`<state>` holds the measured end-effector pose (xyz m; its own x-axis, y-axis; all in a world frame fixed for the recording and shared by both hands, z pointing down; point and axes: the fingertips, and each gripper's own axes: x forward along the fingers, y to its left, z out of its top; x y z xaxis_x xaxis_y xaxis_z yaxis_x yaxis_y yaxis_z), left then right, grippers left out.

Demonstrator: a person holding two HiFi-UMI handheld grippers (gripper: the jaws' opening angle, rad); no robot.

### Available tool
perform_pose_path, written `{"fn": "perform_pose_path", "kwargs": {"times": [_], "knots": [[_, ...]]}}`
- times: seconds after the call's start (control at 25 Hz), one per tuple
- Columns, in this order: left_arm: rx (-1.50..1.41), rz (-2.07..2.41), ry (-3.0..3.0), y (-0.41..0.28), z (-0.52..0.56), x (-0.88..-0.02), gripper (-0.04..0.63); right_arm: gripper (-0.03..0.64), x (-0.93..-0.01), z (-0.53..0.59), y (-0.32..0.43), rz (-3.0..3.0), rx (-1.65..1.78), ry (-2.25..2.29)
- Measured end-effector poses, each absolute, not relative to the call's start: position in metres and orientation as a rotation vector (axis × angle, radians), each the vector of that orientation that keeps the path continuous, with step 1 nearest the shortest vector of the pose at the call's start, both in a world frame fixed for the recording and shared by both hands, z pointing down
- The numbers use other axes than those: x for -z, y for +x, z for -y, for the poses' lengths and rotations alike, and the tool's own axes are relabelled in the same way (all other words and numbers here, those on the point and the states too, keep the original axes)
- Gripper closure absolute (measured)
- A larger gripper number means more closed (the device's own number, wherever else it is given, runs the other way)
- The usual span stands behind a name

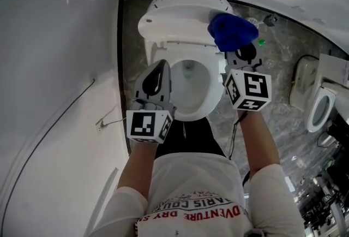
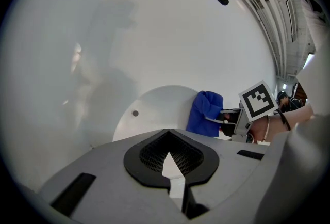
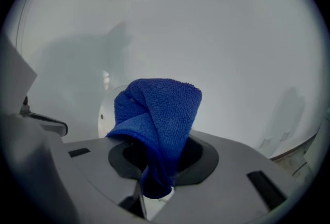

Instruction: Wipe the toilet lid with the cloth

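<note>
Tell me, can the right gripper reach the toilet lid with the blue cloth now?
Probably yes: the right gripper, shut on the blue cloth, is close by the raised toilet lid, with nothing seen between them.

A blue terry cloth (image 3: 157,120), bunched into loose folds, stands up from the closed jaws of the right gripper (image 3: 153,191), which pinch its lower end. Its upper folds sit at the right edge of the white toilet lid (image 1: 177,18), apparently touching it. The rounded, glossy lid is raised behind the open bowl.
</note>
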<state>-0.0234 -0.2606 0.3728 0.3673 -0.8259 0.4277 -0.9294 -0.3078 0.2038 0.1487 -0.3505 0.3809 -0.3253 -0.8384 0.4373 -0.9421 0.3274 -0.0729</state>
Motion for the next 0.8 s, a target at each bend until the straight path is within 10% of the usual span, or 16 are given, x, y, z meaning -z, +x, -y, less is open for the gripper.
{"fn": "perform_pose_path", "kwargs": {"times": [0.52,0.8], "knots": [[-0.332,1.515,2.209,-0.019,0.262,-0.379,0.589,0.529,-0.375,0.323,0.186,2.159,-0.453,1.678],[-0.309,1.535,2.179,-0.066,0.268,-0.401,0.589,0.529,-0.407,0.311,0.09,2.286,-0.524,1.518]]}}
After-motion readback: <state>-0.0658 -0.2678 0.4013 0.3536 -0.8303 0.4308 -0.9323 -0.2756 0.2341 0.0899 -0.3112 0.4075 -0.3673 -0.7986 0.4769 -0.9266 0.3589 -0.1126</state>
